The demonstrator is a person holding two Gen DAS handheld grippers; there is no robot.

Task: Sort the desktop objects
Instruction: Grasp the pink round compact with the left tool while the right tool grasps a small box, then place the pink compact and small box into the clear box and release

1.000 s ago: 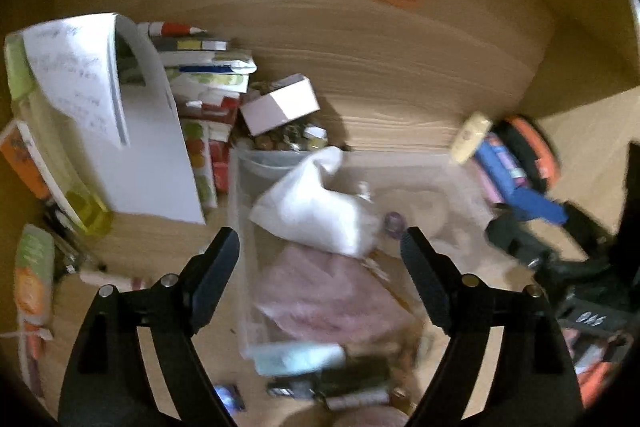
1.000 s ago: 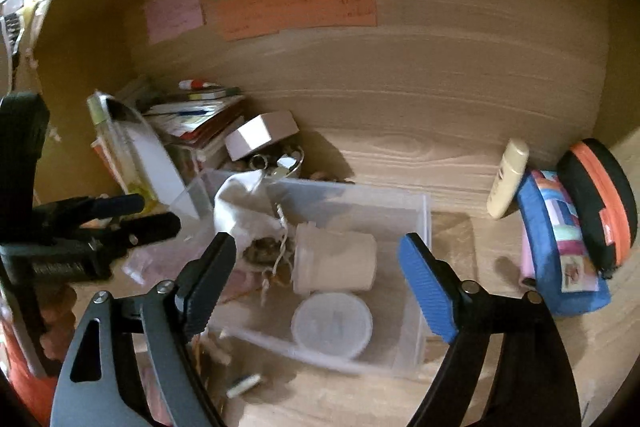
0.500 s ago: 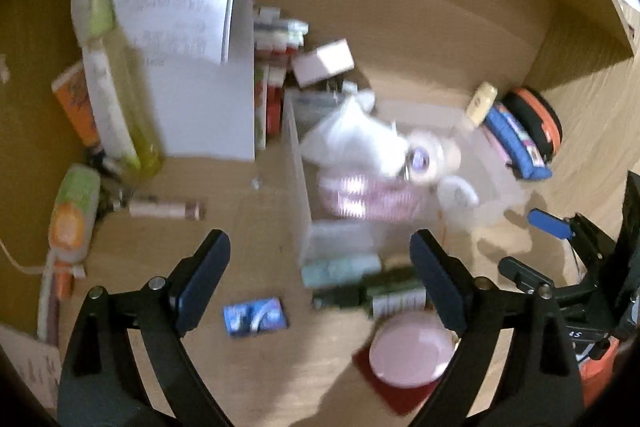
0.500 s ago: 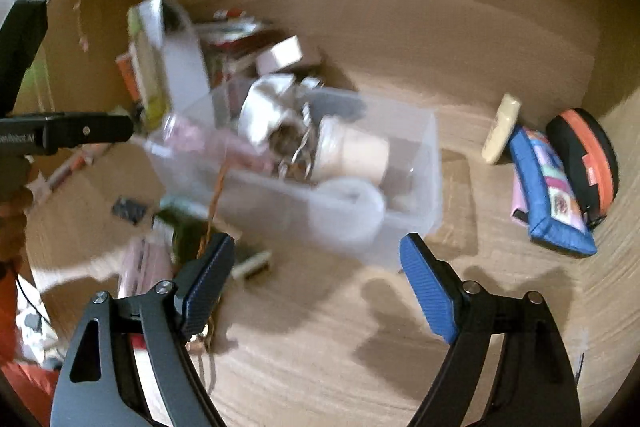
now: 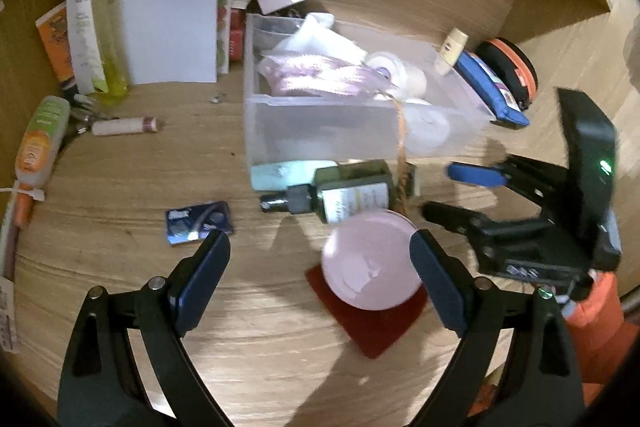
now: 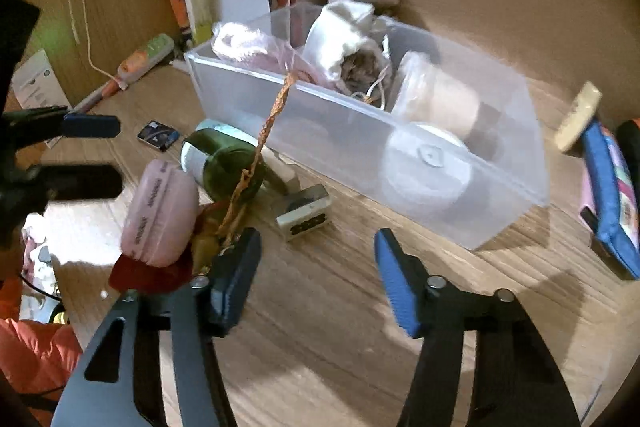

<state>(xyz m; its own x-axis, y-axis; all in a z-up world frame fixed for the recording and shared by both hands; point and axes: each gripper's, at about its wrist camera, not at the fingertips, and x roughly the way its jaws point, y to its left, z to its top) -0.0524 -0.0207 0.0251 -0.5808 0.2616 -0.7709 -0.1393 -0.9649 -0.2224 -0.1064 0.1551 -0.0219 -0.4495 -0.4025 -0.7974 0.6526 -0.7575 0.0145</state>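
Both the left tool (image 5: 318, 281) and the right tool (image 6: 318, 267) hang released above the wooden worktop (image 5: 120, 307), where the round pink plastic case (image 5: 370, 259), near the clear storage box (image 5: 360, 123), looks light, rigid and slippery, best gripped across its rim.

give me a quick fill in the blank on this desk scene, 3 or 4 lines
1. The round pink case rests on a flat ____ pad.
2. The dark green bottle lies on its ____ in front of the clear plastic bin.
3. Both the left gripper and the right gripper are ____ and hold nothing.
4. The braided orange cord hangs over the bin's ____ wall.

Missing words: red; side; open; front
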